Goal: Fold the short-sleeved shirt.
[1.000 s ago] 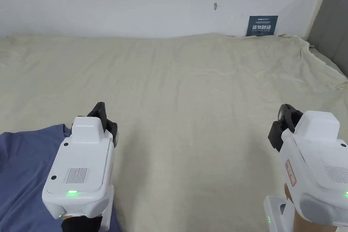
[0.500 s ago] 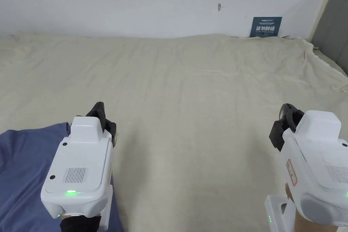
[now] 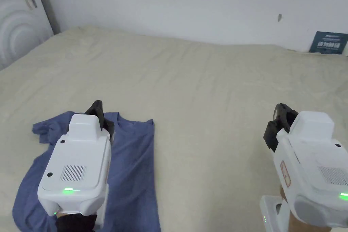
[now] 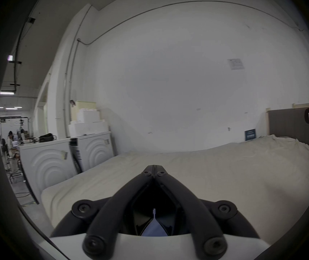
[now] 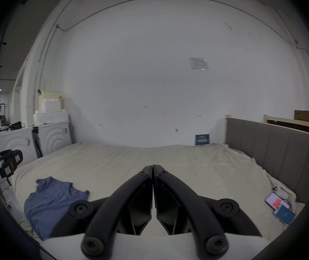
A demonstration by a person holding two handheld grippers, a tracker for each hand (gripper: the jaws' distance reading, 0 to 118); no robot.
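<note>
A blue short-sleeved shirt (image 3: pixel 136 161) lies crumpled at the near left of the cream bed sheet (image 3: pixel 210 83); the right gripper view has the shirt (image 5: pixel 52 198) at its lower left. My left gripper (image 3: pixel 98 104) hangs above the shirt's upper part, apart from the cloth. Its jaws meet at the tip in the left gripper view (image 4: pixel 154 165), with nothing between them. My right gripper (image 3: pixel 280 108) is held over bare sheet far to the right of the shirt. In its own view (image 5: pixel 152 165) its jaws are pressed together and hold nothing.
White machines (image 3: pixel 17 15) stand past the bed's left end. A blue sign (image 3: pixel 328 42) leans on the far wall. A grey headboard (image 5: pixel 271 151) bounds the right side, with two phones (image 5: pixel 275 202) on the sheet near it.
The head camera has turned left, so much more of the shirt and the white machine come into the picture. Both grippers stay shut and hold their place before the person.
</note>
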